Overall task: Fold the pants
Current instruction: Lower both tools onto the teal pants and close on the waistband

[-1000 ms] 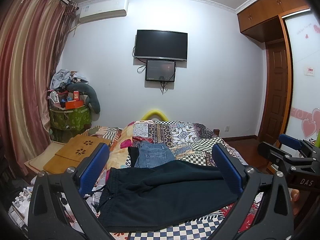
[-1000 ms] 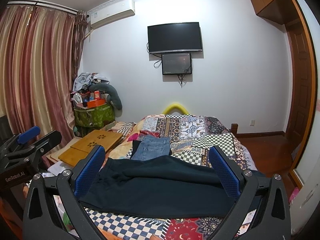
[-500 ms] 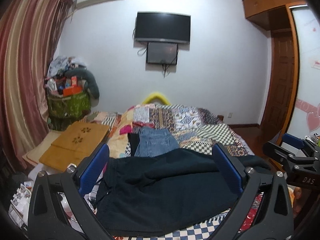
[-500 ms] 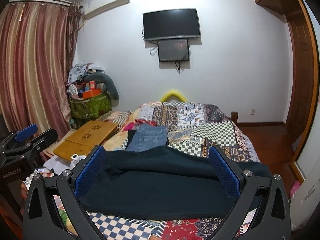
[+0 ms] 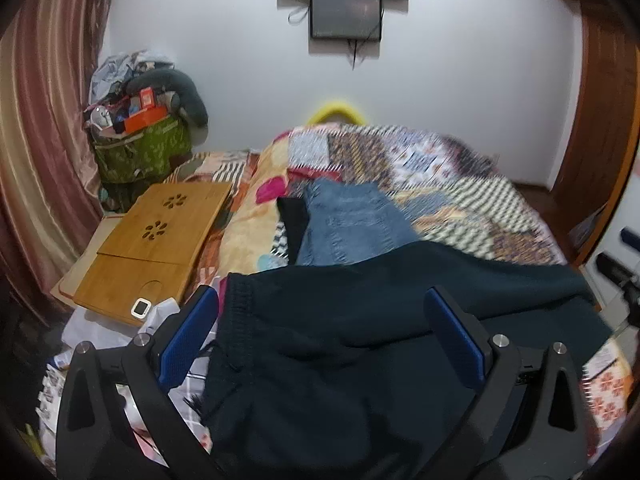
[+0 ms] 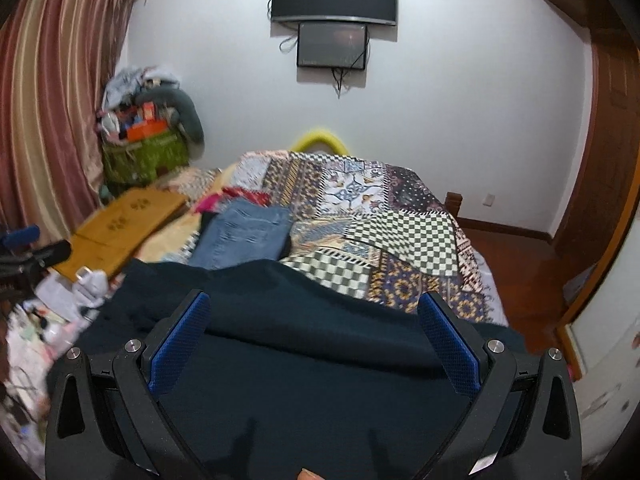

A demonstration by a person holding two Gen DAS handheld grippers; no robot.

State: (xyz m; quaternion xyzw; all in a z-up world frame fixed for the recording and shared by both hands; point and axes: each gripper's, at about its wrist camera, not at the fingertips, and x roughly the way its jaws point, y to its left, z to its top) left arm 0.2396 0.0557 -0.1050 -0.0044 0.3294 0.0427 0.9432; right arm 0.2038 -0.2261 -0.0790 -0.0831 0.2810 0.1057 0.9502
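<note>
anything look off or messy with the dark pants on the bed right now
The dark pants are not flat: a raised ridge of cloth runs across them between the legs, and the elastic waistband end is bunched and rumpled at the bed's left edge. The folded jeans behind them lie tidy. Nothing looks torn or spilled.

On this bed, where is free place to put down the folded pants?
Free: patchwork quilt right of the jeans, beyond the dark pants. Crowded: left bedside, with bamboo tray and papers.

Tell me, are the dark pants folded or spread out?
Spread out, unfolded: the dark pants lie lengthwise across the bed, waistband at left, with some wrinkles.
</note>
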